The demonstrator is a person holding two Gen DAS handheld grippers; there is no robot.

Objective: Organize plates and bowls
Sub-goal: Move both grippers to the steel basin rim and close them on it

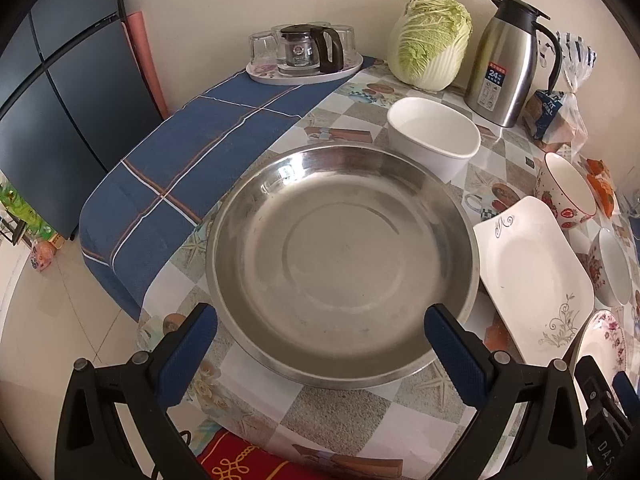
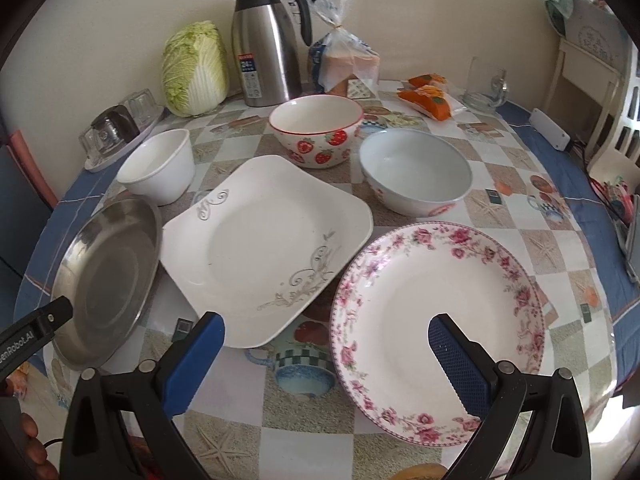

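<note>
- At the upper left of the left wrist view we see a white tray (image 1: 304, 76) on the blue cloth, carrying a glass teapot (image 1: 306, 50) with a dark handle and several upturned glasses (image 1: 262, 46); whether the teapot holds anything we cannot tell.
- Our left gripper (image 1: 320, 344) hangs over the near rim of the steel basin (image 1: 344, 264), its blue fingers (image 1: 188, 356) spread wide and gripping nothing. The basin fills the middle of that frame and is empty.
- Just behind the basin, toward the upper middle, stands a plain white bowl (image 1: 434, 136), empty, with a napa cabbage (image 1: 430, 42) and a steel thermos jug (image 1: 506, 60) against the wall behind it.
- In the right wrist view the basin sits at the left edge, and beside it the square white plate (image 2: 266, 248) with grey scrollwork rests tilted, its left corner over the basin's rim. Nothing lies on it.
- Behind the square plate, in the upper middle, the strawberry bowl (image 2: 316, 130) is empty; to its right the pale blue-white bowl (image 2: 416, 170) is empty too.
- At the lower right the rose-rimmed plate (image 2: 438, 328) lies bare on the checked counter (image 2: 560, 240).
- Our right gripper (image 2: 326, 356) hovers at the plate's near left edge, fingers (image 2: 460, 364) wide apart, one over the plate's well, holding nothing.
- Along the back sit a bagged bread loaf (image 2: 344, 64), orange snack packets (image 2: 430, 98) and a glass mug (image 2: 486, 84).
</note>
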